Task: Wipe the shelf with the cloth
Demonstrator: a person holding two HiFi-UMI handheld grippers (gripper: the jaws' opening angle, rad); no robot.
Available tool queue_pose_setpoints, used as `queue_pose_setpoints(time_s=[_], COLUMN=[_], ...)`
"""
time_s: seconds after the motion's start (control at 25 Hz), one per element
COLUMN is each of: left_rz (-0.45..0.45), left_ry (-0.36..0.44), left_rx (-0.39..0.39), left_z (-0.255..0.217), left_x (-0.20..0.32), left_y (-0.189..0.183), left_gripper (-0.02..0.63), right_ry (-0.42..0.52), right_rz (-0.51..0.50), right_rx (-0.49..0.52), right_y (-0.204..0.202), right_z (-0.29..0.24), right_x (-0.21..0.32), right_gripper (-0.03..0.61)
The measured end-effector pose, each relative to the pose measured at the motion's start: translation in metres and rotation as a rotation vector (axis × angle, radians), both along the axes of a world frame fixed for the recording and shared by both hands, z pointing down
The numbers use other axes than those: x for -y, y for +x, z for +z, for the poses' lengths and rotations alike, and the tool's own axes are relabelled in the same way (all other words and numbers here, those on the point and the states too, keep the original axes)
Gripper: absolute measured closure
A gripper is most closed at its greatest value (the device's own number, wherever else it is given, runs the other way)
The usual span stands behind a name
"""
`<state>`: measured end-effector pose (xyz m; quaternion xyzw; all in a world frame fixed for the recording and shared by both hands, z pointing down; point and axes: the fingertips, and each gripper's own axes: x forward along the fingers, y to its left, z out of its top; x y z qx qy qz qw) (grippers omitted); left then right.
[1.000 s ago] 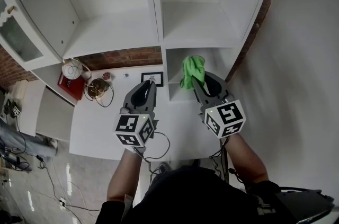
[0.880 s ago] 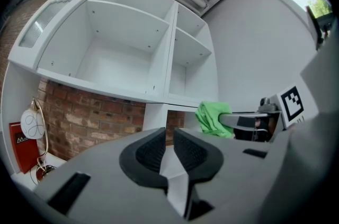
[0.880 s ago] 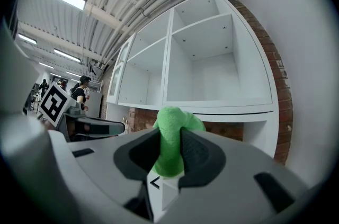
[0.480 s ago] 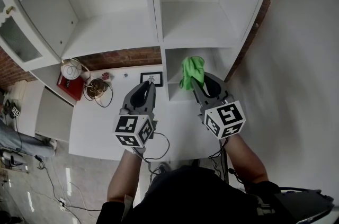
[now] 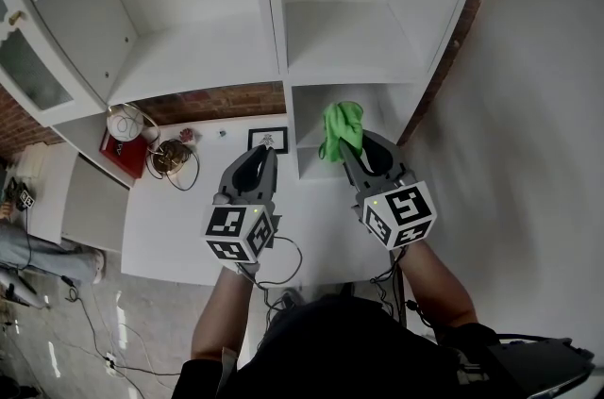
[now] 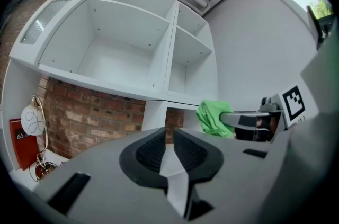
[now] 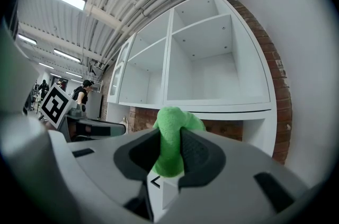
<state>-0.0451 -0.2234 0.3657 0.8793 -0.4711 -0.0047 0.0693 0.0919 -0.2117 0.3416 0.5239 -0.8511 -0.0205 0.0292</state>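
We hold the right gripper [image 5: 345, 149] with its jaws clamped on a bunched green cloth [image 5: 342, 125], which sticks out past the tips. The cloth sits in front of the low right compartment of the white shelf [image 5: 354, 43]; we cannot tell whether it touches any board. Our left gripper [image 5: 268, 152] hangs beside it over the white counter [image 5: 189, 218], its jaws drawn almost together with only a slit between them and nothing in it. A small framed picture [image 5: 268, 140] stands just beyond its tips.
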Motion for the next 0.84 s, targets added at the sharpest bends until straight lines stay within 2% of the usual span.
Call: queue_pose_setpoints(time_s=[0.84], left_rz=[-0.013], left_ry=[-0.002], left_rx=[0.001], left_z=[0.0014], left_x=[-0.0013], left_y=[0.0057], left_gripper=[0.568], right_ry=[-0.002], right_rz=[-0.028], right_rx=[0.01], right_y=[0.0018], right_z=[0.0006], right_x=[-0.001], right_gripper=[0.485])
